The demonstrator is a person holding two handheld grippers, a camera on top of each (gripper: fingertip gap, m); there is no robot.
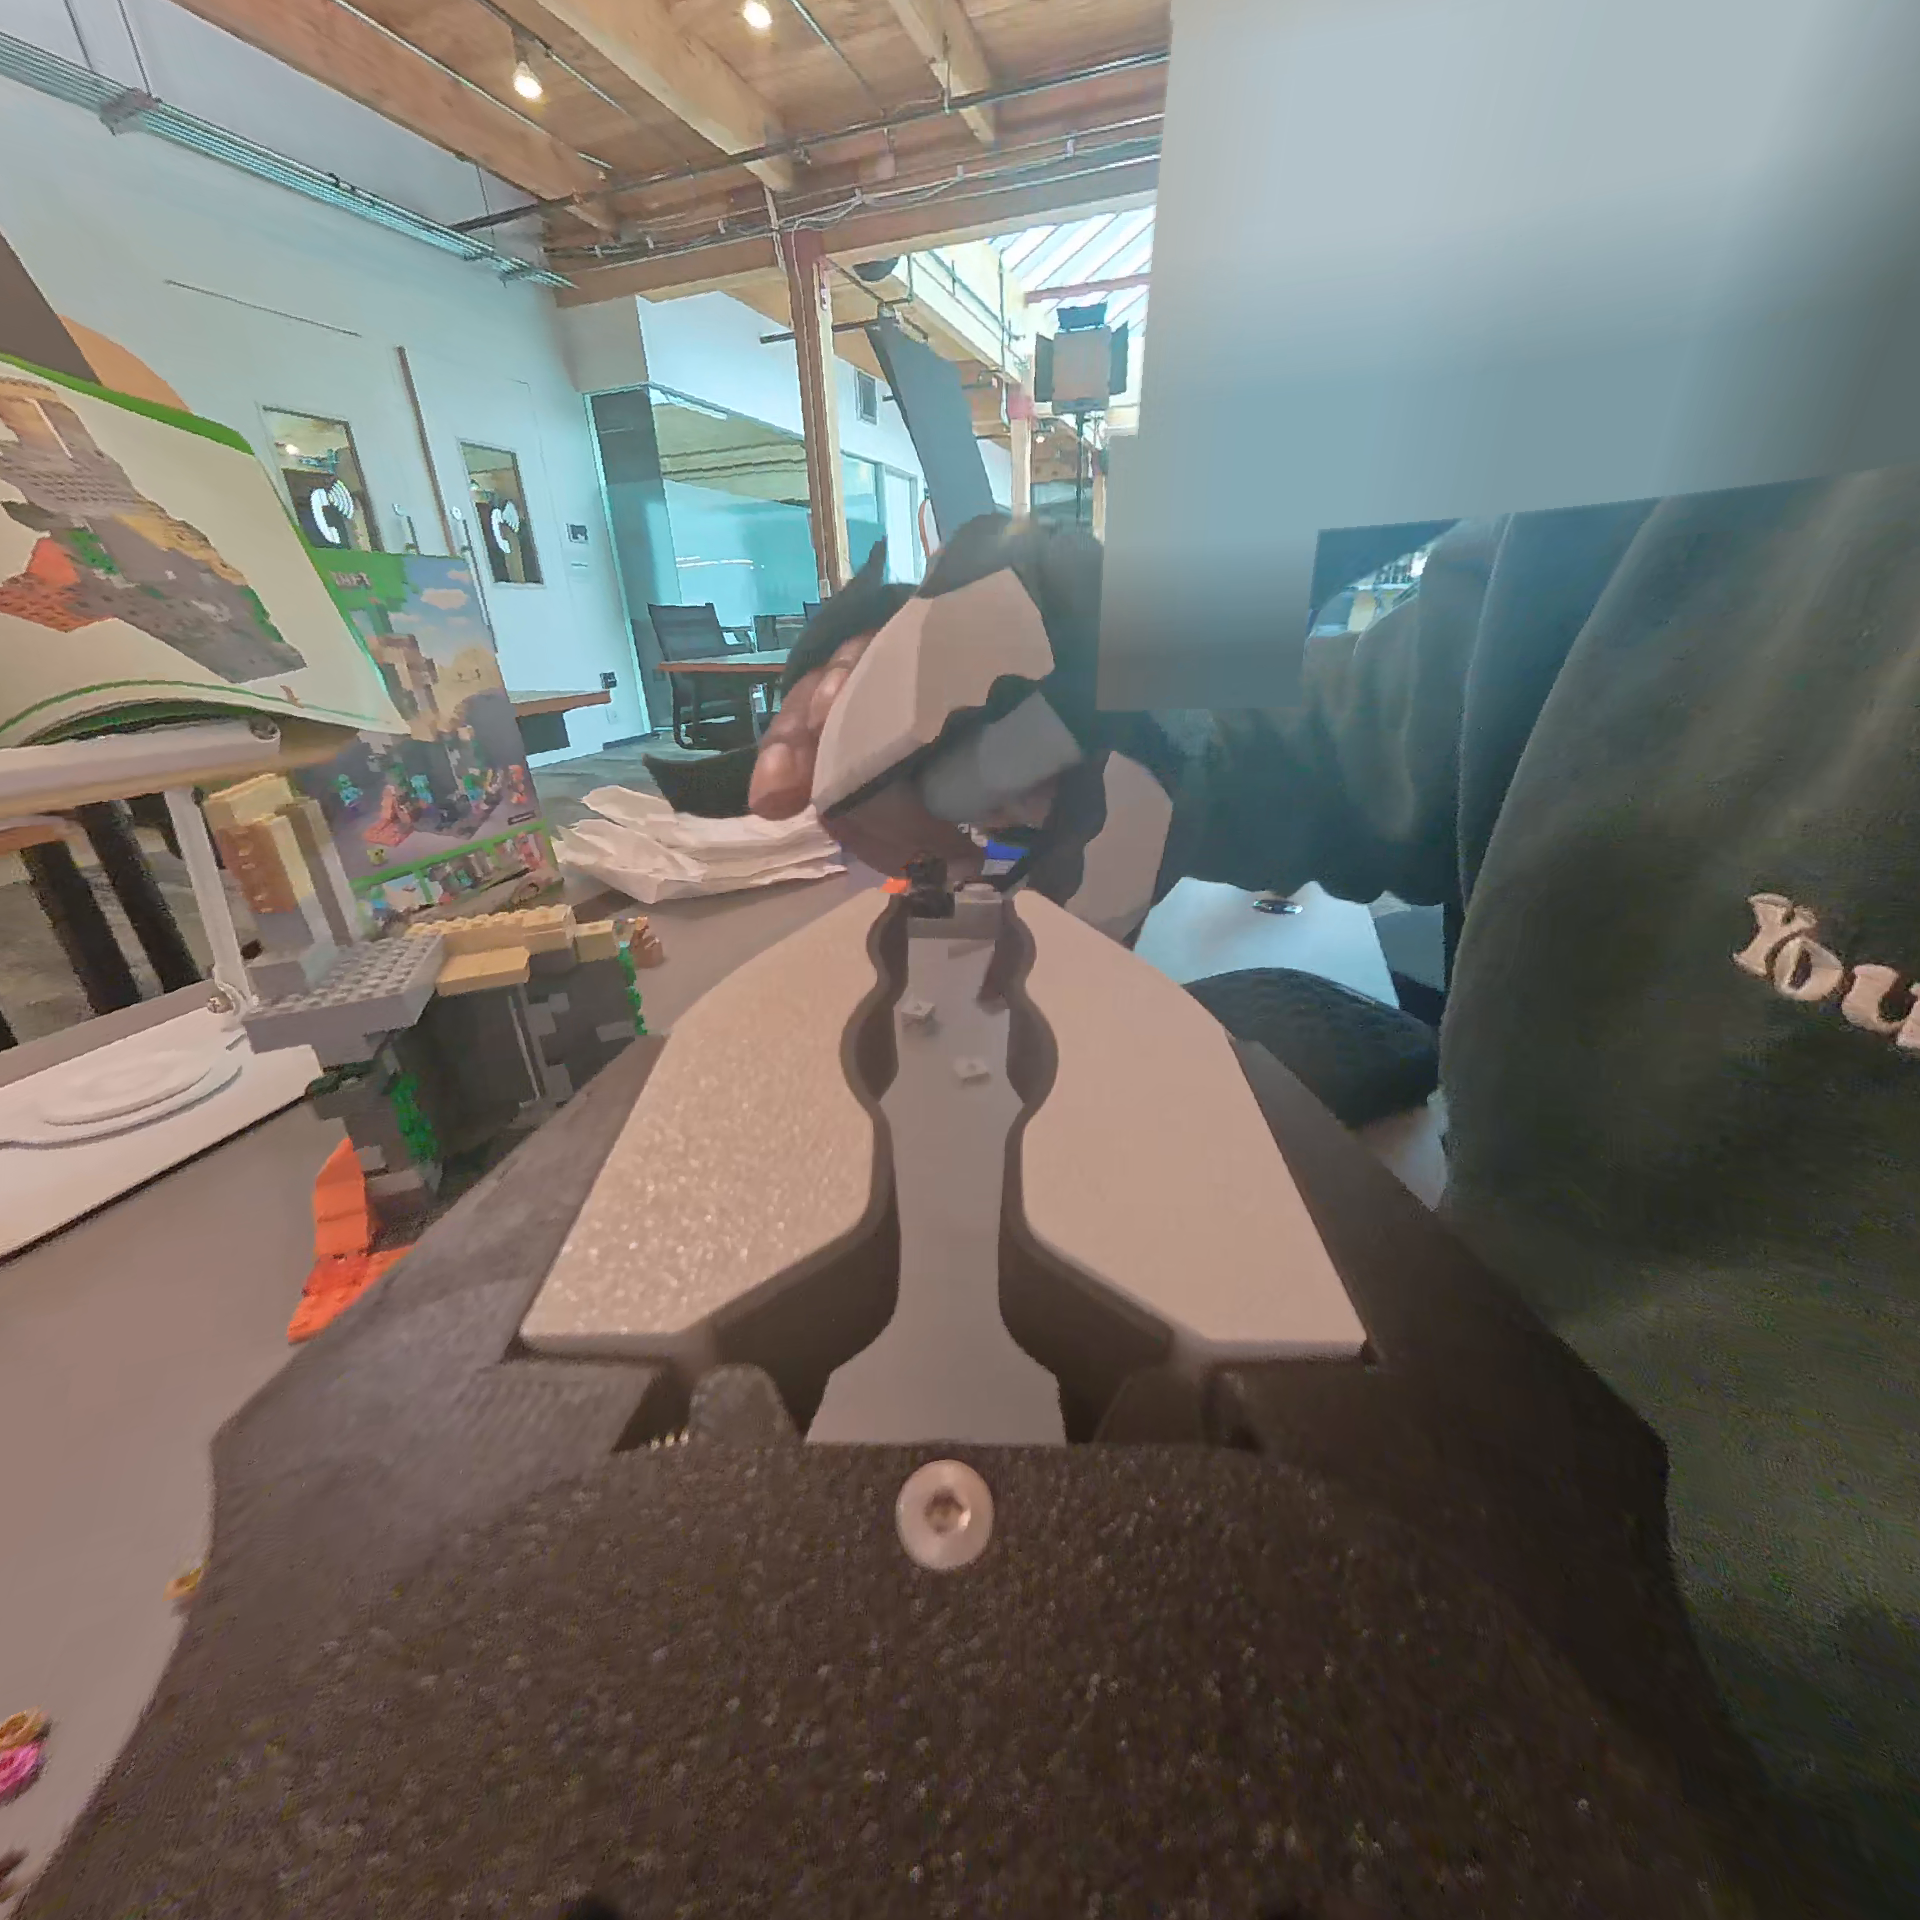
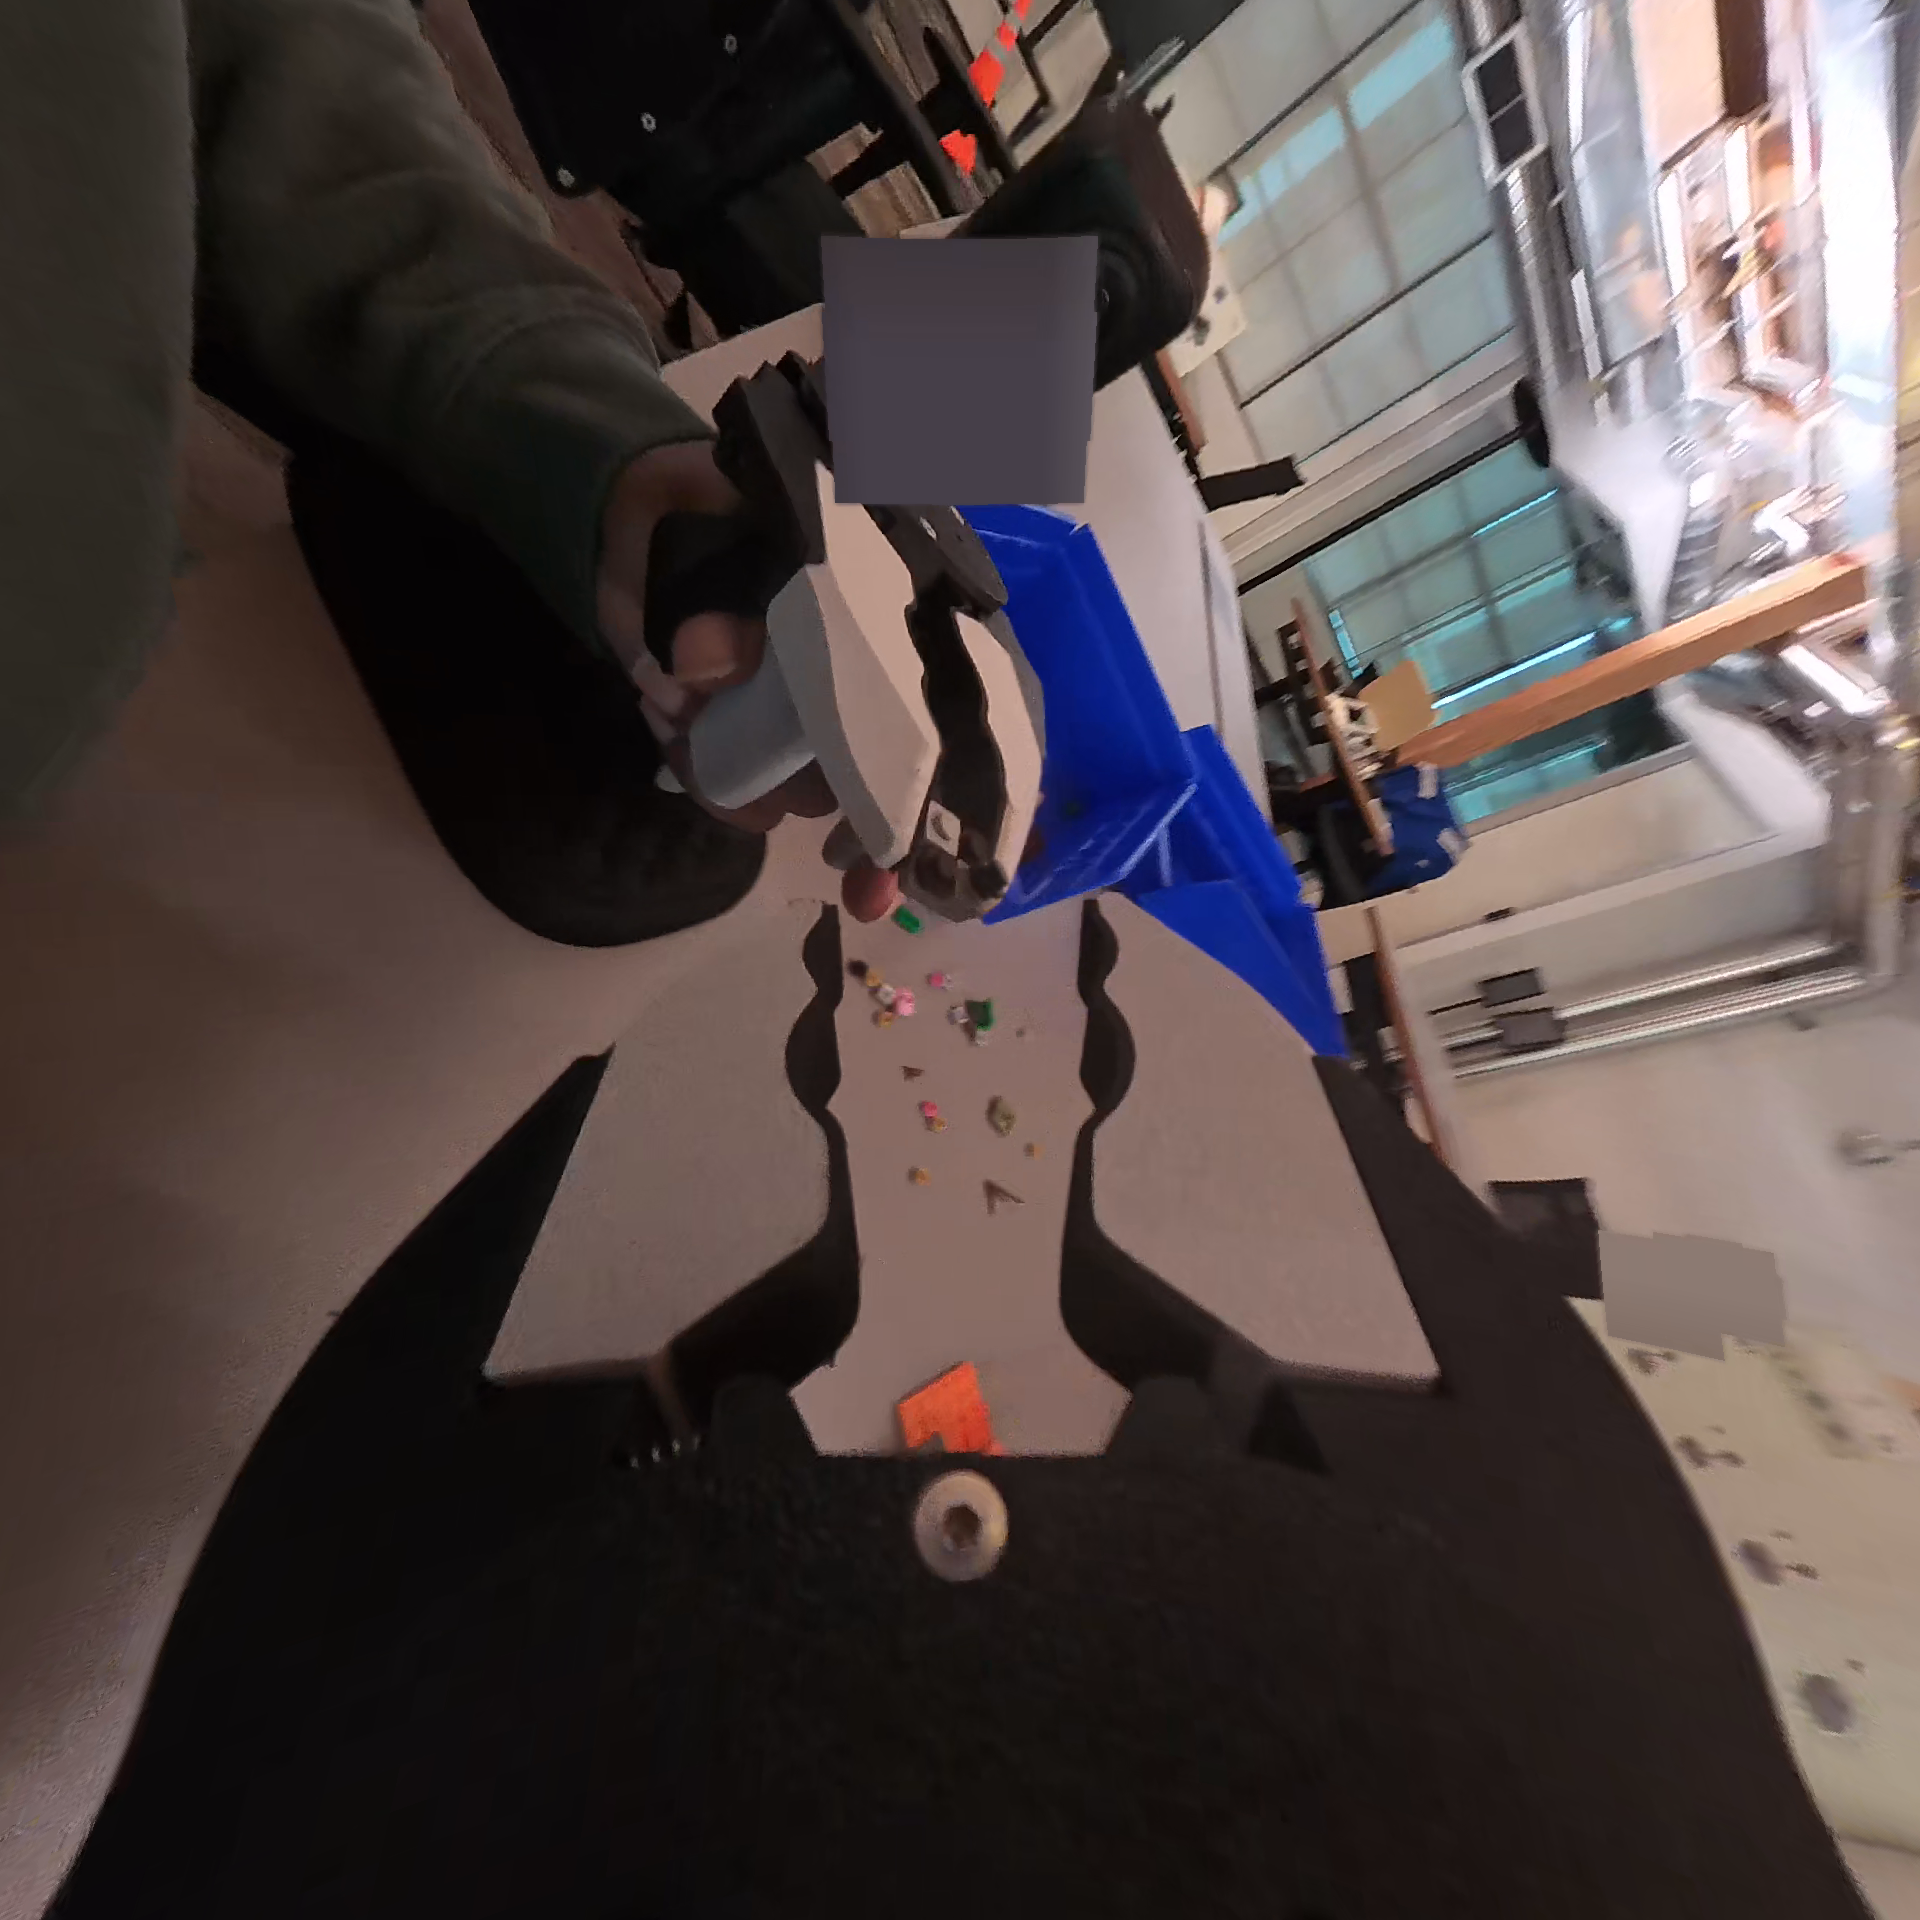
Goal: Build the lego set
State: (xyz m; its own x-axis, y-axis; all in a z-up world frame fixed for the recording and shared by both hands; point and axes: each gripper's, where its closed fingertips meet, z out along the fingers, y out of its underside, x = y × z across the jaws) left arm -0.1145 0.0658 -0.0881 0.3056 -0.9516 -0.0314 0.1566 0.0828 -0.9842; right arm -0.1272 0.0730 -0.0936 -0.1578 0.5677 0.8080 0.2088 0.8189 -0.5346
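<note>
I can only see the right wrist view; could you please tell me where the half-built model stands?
Observer: The model stands on the table, at the left of the left wrist view, with orange plates at its foot.
Operator: Thank you. Is the instruction booklet nearby?
Observer: Yes, the booklet lies open on a stand just left of the model, higher than it.
Operator: And the box?
Observer: The box stands upright behind the model.
</note>
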